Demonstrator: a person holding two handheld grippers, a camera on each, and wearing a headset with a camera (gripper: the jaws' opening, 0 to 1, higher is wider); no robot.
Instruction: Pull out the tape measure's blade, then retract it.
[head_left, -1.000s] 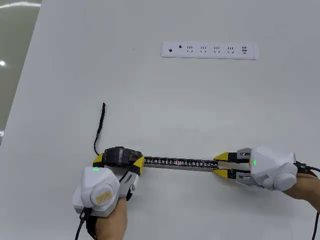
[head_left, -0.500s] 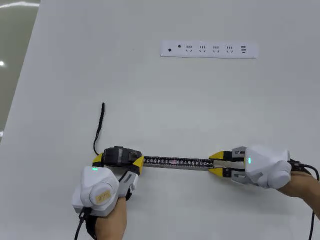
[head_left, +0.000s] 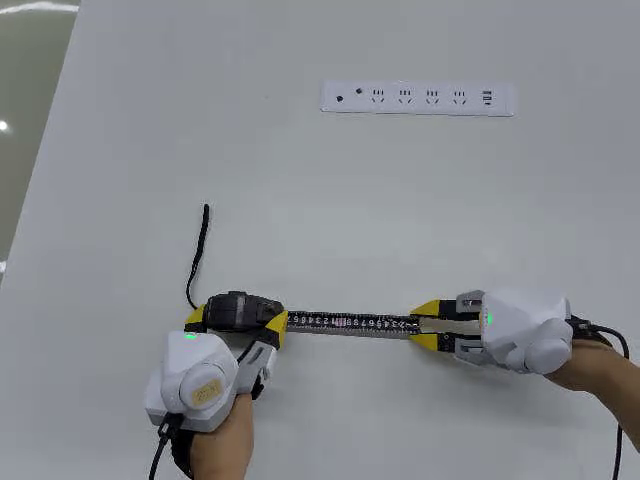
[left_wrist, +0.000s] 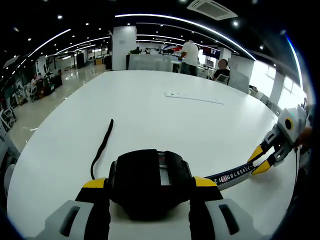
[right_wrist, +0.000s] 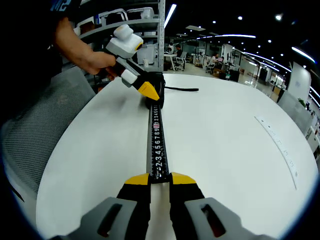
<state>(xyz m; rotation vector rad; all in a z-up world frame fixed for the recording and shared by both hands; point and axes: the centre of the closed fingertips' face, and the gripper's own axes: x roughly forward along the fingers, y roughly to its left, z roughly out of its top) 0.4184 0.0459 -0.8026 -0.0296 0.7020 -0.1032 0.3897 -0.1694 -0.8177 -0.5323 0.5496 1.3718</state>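
The left gripper (head_left: 237, 322) has its jaws clamped on the black case (head_left: 243, 312) of the tape measure (left_wrist: 150, 182). One yellow jaw tip presses each side of the case. In the left gripper view the case sits squarely between the two tips, resting on the white table (head_left: 300, 180). It takes up the whole gap between them.

The blade (head_left: 350, 323) comes out of the case on the side that faces the right gripper (head_left: 425, 325). It lies flat on the table as a straight dark strip with its printed numbers facing up, and it spans the space between the two grippers. The right gripper's jaws are drawn close together and pinch the free end of the blade. In the right gripper view the strip ends right between the two yellow tips and runs straight ahead from them to the case and the left gripper. The two grippers are well apart and joined only by the blade.

A thin black strap (head_left: 198, 258) trails from the case on the side away from the right gripper. It lies loose on the table beyond the left gripper's jaw tips.

A white power strip (head_left: 417, 98) lies on the table well beyond the blade, far from both grippers. A hand (head_left: 222, 445) holds the left gripper from behind.
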